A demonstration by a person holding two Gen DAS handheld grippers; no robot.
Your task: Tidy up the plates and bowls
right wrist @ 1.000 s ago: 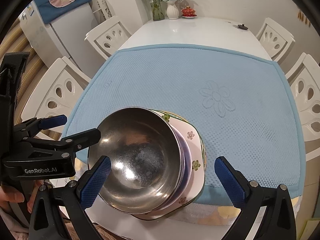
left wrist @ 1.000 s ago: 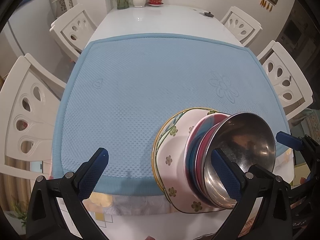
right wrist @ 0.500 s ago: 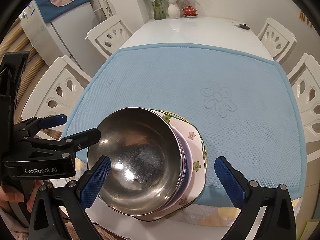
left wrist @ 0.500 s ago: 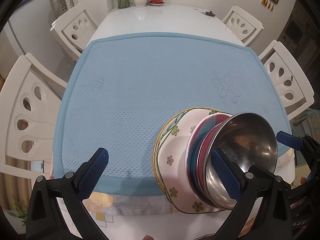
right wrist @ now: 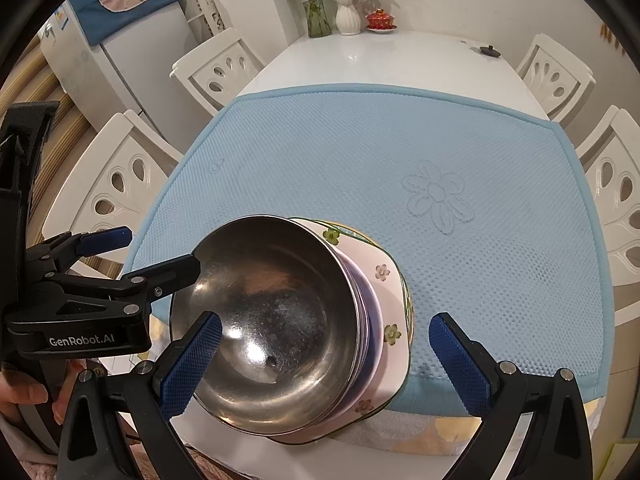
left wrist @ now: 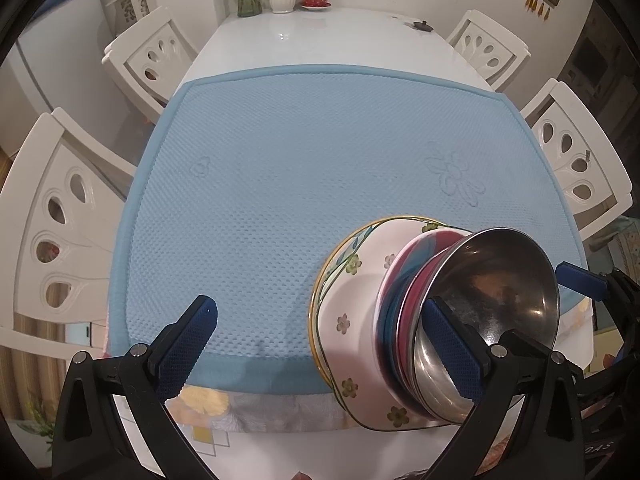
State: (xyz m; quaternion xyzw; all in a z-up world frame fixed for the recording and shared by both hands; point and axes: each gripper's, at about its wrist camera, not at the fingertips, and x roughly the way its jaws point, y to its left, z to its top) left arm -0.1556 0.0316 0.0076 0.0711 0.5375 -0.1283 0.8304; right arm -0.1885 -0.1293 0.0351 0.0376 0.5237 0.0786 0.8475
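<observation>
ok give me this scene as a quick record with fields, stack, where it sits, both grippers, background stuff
stack: steel bowl on top, red and blue dishes under it, floral plate at the bottom
place: near edge of blue mat on white table
left hand-held gripper: open, one finger beside the bowl, holding nothing
right hand-held gripper: open, fingers either side of the stack
far end: vase, red lidded cup
around: white chairs

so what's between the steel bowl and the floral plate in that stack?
Left wrist view: nested bowls, a red one and a blue one, sit between the steel bowl and the floral plate.
</observation>
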